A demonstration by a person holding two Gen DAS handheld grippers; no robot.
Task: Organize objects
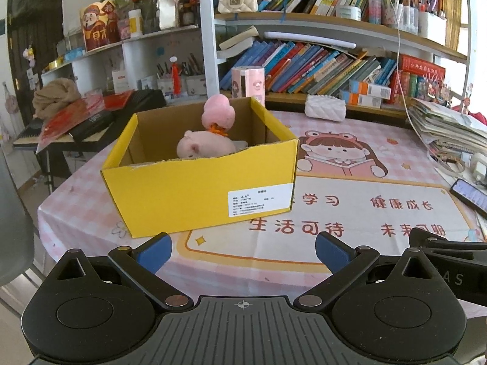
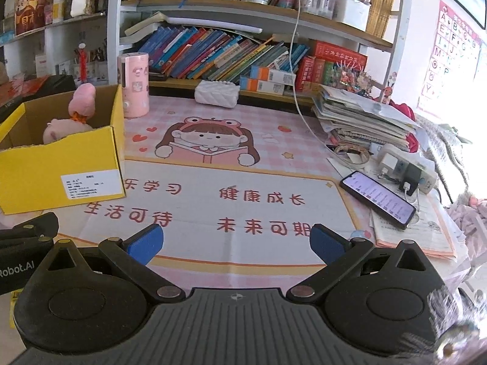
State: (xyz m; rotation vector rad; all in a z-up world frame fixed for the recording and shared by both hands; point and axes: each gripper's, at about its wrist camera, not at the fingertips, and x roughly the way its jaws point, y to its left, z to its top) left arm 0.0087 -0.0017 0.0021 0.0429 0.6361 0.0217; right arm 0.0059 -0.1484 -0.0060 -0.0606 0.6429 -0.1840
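Observation:
A yellow cardboard box point(image 1: 197, 191) point(image 2: 61, 170) stands open on the left of the pink printed table mat point(image 1: 350, 206) point(image 2: 237, 188). Inside it lie a pale pink plush pig point(image 1: 204, 147) point(image 2: 62, 129) and, leaning on the back wall, a pink plush with an orange tuft point(image 1: 217, 114) point(image 2: 82, 99). My left gripper point(image 1: 243, 252) hovers open just in front of the box, nothing between its blue pads. My right gripper point(image 2: 236, 241) is open over the mat's lettering, to the right of the box, holding nothing.
A pink cylinder point(image 2: 135, 83) and a white quilted pouch point(image 2: 216, 93) stand at the back under crowded bookshelves. A paper stack point(image 2: 362, 118), a lit phone point(image 2: 377, 199) on a booklet and a power strip point(image 2: 408, 172) crowd the right edge.

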